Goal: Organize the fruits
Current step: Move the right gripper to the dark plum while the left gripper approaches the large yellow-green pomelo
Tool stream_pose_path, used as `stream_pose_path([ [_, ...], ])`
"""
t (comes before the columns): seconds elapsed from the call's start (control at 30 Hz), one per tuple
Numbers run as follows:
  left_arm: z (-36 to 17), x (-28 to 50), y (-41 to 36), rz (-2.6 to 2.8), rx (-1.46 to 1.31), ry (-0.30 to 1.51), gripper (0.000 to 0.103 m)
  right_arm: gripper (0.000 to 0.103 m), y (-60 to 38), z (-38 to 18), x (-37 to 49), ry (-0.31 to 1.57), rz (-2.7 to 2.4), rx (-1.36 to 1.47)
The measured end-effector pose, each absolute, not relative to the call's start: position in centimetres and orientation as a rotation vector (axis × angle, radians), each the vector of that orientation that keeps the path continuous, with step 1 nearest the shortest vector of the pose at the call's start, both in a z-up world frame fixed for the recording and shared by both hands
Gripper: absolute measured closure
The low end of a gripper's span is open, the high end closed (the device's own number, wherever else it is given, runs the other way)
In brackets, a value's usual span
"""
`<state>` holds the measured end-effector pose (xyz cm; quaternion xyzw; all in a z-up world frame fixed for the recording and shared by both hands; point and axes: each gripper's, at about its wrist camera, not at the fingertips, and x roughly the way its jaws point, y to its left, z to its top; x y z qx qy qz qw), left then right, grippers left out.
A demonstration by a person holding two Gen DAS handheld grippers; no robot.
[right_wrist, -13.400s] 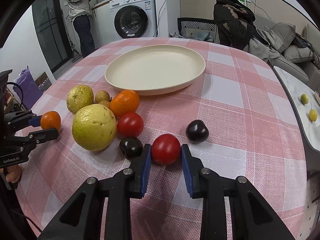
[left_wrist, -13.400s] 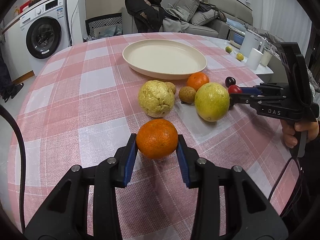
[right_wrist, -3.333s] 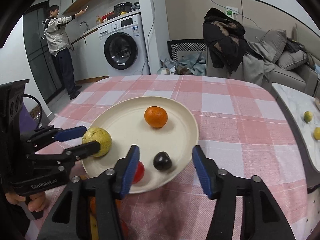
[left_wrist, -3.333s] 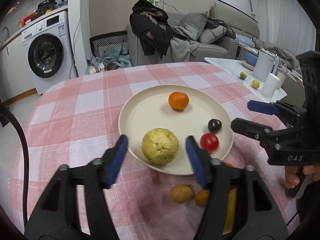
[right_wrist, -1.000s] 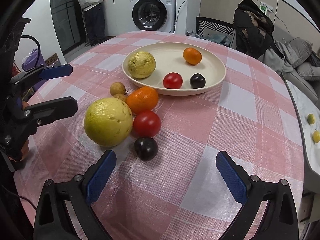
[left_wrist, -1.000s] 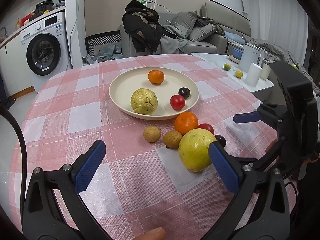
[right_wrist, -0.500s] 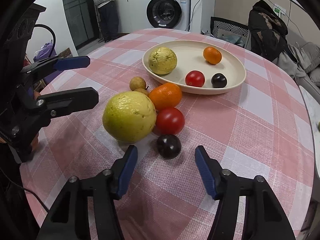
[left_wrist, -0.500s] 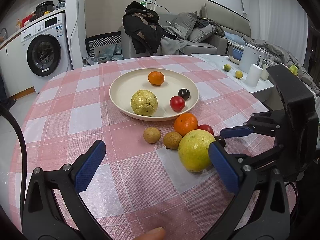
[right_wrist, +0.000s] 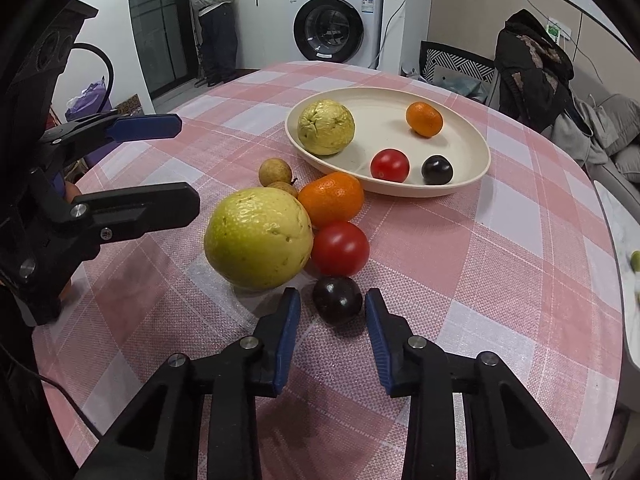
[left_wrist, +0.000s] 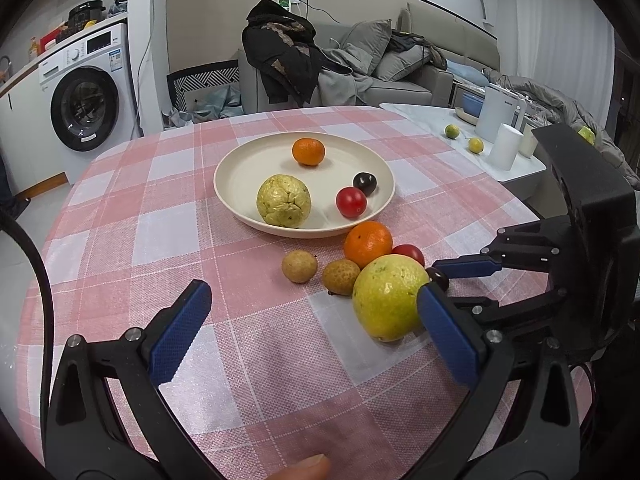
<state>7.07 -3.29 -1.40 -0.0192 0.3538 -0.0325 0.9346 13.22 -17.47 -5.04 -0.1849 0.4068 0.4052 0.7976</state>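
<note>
Right gripper (right_wrist: pixel 332 312) jaws, just closing, bracket the dark plum (right_wrist: pixel 337 299) with slim gaps, not yet gripping; left gripper (left_wrist: pixel 316 320) gapes wide, empty.

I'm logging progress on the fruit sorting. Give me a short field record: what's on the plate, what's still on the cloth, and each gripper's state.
on plate: bumpy yellow fruit, small orange, red tomato, dark plum
on cloth: large yellow-green fruit, orange, tomato, dark fruit, two small brown fruits
right gripper: jaws just closing around dark fruit, pads not yet pressing
left gripper: open, empty
</note>
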Motion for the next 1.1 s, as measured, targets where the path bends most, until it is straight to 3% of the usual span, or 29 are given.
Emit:
stream_pose_path([
  [0.57,-1.7,7.2,-3.4,-0.075,-0.039,0.738,0.0,0.077,-17.4,-5.0,13.3,0.869,0.862,-0.399],
  [1.1,-2.4,7.5,-4.4,-0.101,-0.025,0.782,0.0,0.078,-18.3,-4.1,13.4,0.838,0.853,-0.382],
])
